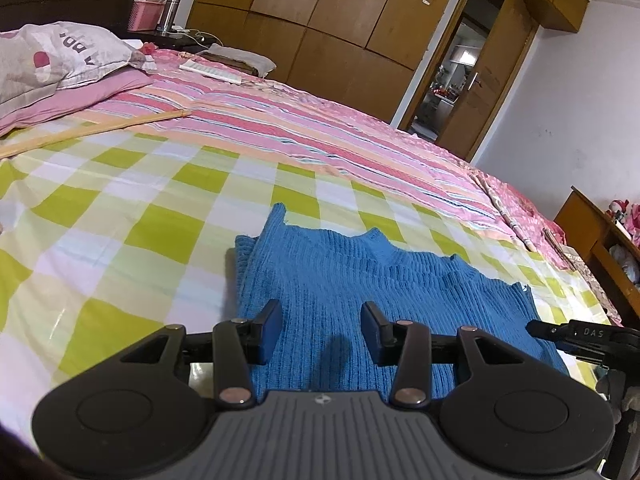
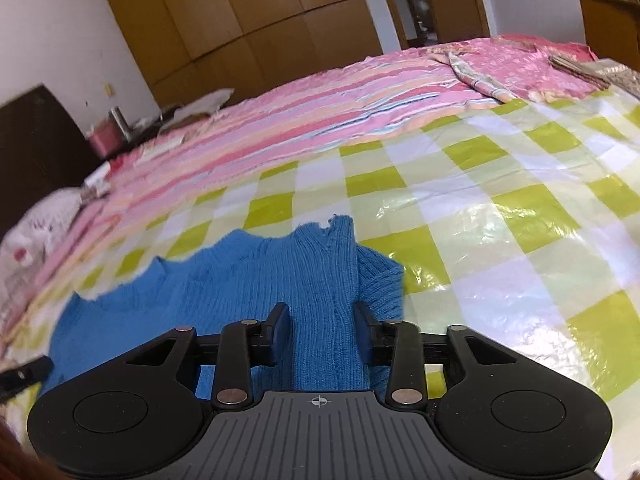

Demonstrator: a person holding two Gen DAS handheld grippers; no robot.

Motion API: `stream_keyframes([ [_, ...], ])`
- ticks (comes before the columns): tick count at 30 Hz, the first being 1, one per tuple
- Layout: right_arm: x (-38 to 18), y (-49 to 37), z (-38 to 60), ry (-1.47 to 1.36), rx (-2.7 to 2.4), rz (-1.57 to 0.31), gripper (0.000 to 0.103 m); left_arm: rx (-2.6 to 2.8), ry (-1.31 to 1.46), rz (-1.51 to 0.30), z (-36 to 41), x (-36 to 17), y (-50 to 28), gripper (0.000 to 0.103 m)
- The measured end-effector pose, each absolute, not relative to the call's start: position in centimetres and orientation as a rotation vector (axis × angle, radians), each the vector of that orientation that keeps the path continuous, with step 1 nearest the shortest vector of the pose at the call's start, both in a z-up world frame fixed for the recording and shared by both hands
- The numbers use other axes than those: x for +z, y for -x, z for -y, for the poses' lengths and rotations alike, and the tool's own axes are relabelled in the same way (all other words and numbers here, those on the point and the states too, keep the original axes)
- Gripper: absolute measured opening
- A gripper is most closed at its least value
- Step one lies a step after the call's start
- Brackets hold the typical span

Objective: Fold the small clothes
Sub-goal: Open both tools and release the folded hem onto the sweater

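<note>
A blue ribbed knit sweater (image 1: 360, 280) lies flat on a green-and-white checked plastic sheet (image 1: 120, 220) spread over the bed. My left gripper (image 1: 322, 322) hovers open over the sweater's near part, with nothing between its pads. In the right wrist view the same sweater (image 2: 224, 280) has a folded-in sleeve strip (image 2: 328, 280) running up between the jaws of my right gripper (image 2: 322, 322). The strip fills the gap but lies flat and unbunched, so this gripper is open. One black finger (image 1: 560, 332) of the right gripper pokes in at the sweater's right edge.
A pink striped blanket (image 1: 320, 120) covers the far half of the bed. Pillows (image 1: 60, 60) and a wooden stick (image 1: 92, 132) lie at the far left. A wooden shelf (image 1: 592, 232) stands beside the bed on the right, and a wardrobe (image 1: 320, 20) behind it.
</note>
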State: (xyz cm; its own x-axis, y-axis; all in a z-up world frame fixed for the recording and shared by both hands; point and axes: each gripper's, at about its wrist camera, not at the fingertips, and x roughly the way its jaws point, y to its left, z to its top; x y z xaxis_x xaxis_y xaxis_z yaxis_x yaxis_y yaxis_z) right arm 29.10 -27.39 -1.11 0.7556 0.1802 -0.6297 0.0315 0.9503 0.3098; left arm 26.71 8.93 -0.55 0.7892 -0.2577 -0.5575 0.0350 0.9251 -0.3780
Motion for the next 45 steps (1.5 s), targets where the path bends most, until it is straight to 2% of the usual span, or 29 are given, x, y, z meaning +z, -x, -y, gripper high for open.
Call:
stream_keyframes([
  [1,-1.0,-29.0,27.5,-0.314,0.078,-0.713,0.011,-0.163,0.362,-0.642,-8.9,-0.4,-26.7,0.047],
  [2,-0.8,-28.9,27.8,-0.322,0.075,-0.711,0.008,-0.164,0.364,-0.639,-9.0,-0.4,-26.6,0.047],
  [7,0.5,-27.3,30.7,-0.415,0.036,-0.624,0.007,-0.176,0.359,-0.585,-8.9,0.4,-25.9,0.049],
  [8,0.4,-27.4,31.0,-0.425,0.034,-0.624,0.007,-0.176,0.356,-0.585,-8.8,0.2,-26.0,0.052],
  [11,-1.1,-28.4,30.6,-0.403,0.017,-0.696,0.008,-0.139,0.344,-0.645,-8.7,-1.2,-27.0,0.053],
  [17,-0.9,-28.1,29.7,-0.307,-0.012,-0.718,0.018,-0.136,0.32,-0.642,-8.8,-1.4,-26.6,0.053],
  [23,2.6,-27.7,27.6,-0.225,-0.01,-0.618,0.023,-0.066,0.321,-0.63,-10.0,-1.1,-26.9,0.053],
  [28,2.8,-28.3,22.8,-0.157,0.128,-0.637,0.023,0.005,0.422,-0.693,-12.5,-2.4,-27.7,0.053],
  [34,0.8,-30.0,19.1,-0.145,0.203,-0.722,0.025,0.079,0.405,-0.652,-13.2,-1.7,-27.5,0.053],
  [38,0.3,-30.6,17.4,-0.099,0.21,-0.742,0.041,0.013,0.361,-0.598,-11.9,-0.6,-27.2,0.053],
  [41,-0.2,-31.1,16.6,-0.067,0.209,-0.759,0.041,-0.046,0.293,-0.586,-10.2,-0.2,-27.3,0.053],
  [43,-0.6,-31.7,16.3,-0.054,0.205,-0.773,0.038,-0.066,0.245,-0.59,-9.2,-0.3,-27.4,0.054],
  [45,-0.7,-32.0,16.0,-0.041,0.2,-0.779,0.018,-0.073,0.216,-0.6,-8.6,-0.6,-27.6,0.054],
])
